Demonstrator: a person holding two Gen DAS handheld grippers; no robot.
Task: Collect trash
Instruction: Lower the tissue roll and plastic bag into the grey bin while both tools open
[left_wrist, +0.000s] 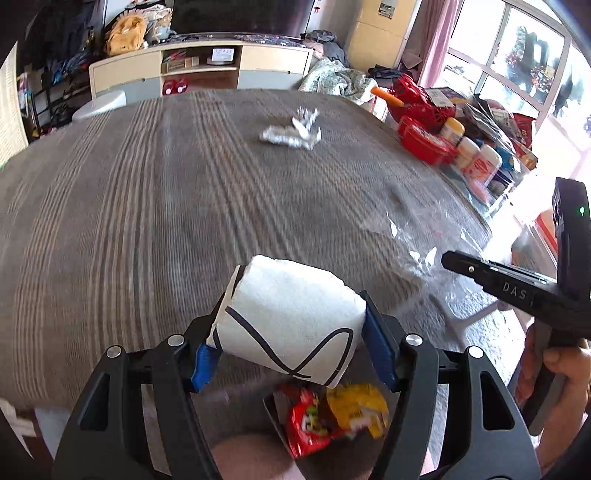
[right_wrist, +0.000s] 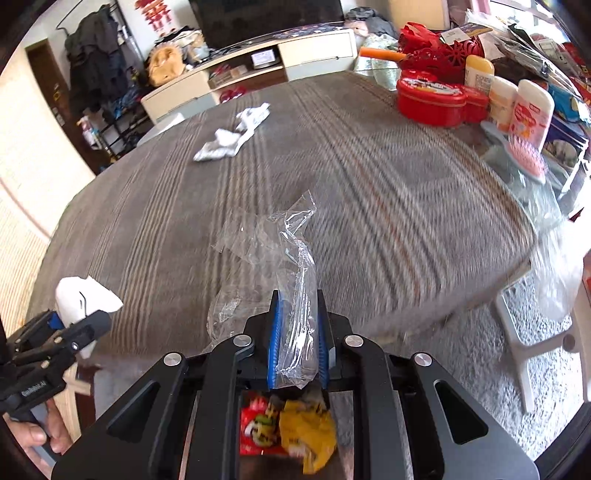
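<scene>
The left gripper (left_wrist: 288, 354) clamps a white foam block (left_wrist: 291, 317), the right gripper (right_wrist: 300, 347) pinches a clear wrapper (right_wrist: 291, 280), crumpled paper (left_wrist: 291, 131) lies far across the table (left_wrist: 147, 203) (only the right view shows the pink brush (right_wrist: 526, 157)).

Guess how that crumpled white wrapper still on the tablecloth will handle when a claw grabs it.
The crumpled white wrapper looks thin and creased, so probably floppy and very light. It lies flat on the striped tablecloth, so rolling seems unlikely, but it may slide or bunch if nudged. A pinch on a raised fold should hold.
</scene>
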